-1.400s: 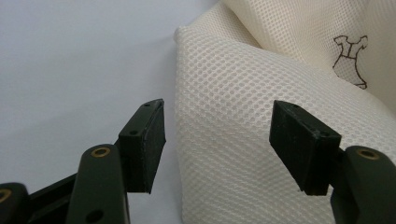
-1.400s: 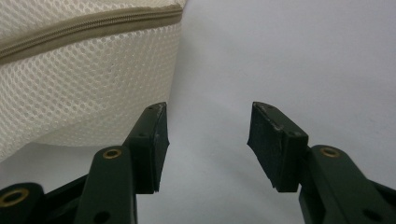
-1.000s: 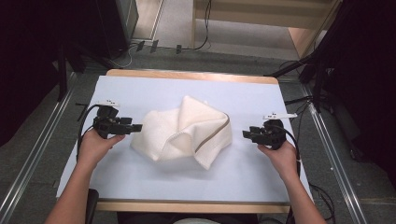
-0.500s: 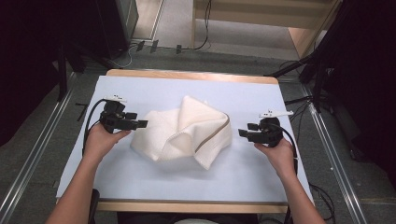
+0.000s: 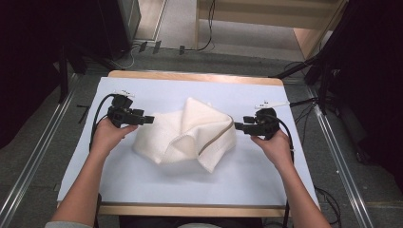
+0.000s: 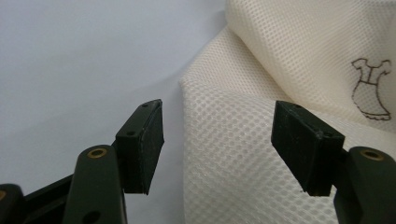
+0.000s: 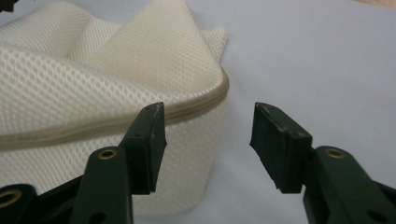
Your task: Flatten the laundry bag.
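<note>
Crumpled cream mesh laundry bag (image 5: 187, 135) lying in the middle of a pale blue worktop (image 5: 142, 180), folded over itself, with a tan zip (image 5: 216, 138) running across its right half. Left claw (image 5: 148, 118) held just at the bag's left edge, wide open and gripping nothing; seen along its own jaws, mesh (image 6: 233, 154) sitting between them, with a small printed dress outline (image 6: 371, 88) on a fold beyond. Right claw (image 5: 237, 126) held just at the bag's right edge, also wide open and empty; seen along its jaws, the zip seam (image 7: 93, 128) curving past the near jaw and bare worktop (image 7: 317, 56) behind the other. Step in hand, judging by the pose: reaching in from both sides to take hold of the bag. To do it well: slide each claw a little further so a single layer of edge sits deep between the pads before closing, not a bunched fold. Best on the right to pinch beside the zip rather than across it. Then lift and draw apart evenly to open the bag flat.
</note>
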